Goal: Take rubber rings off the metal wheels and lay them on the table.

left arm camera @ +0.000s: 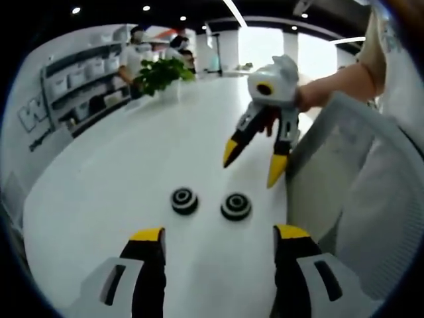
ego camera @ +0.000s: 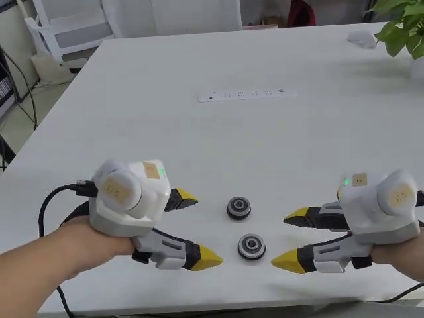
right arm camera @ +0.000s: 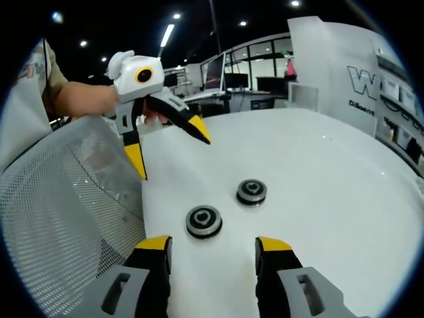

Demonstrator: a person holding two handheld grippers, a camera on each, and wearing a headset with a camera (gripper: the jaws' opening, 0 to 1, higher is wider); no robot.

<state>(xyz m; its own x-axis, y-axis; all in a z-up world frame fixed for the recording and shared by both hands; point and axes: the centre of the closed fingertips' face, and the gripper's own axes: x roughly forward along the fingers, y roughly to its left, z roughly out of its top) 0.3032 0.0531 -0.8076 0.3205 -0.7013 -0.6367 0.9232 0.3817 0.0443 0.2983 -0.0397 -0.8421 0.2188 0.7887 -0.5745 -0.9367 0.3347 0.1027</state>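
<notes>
Two small metal wheels with black rubber rings lie flat on the white table (ego camera: 199, 139), both between my grippers. One wheel (ego camera: 239, 207) (left arm camera: 185, 200) (right arm camera: 252, 191) is farther from me. The other wheel (ego camera: 252, 246) (left arm camera: 236, 206) (right arm camera: 204, 221) is nearer the front edge. My left gripper (ego camera: 201, 228) (left arm camera: 219, 233) (right arm camera: 171, 151) is open, with its yellow tips just left of the wheels. On their right, my right gripper (ego camera: 286, 239) (right arm camera: 212, 244) (left arm camera: 252, 164) is open too. Neither gripper touches a wheel or holds anything.
A white power strip (ego camera: 246, 95) lies mid-table. A green plant (ego camera: 401, 26) stands at the far right corner, with a small white object (ego camera: 363, 38) beside it. A black cable (ego camera: 50, 199) trails from the left gripper. A mesh chair back (right arm camera: 66, 192) is close behind the front edge.
</notes>
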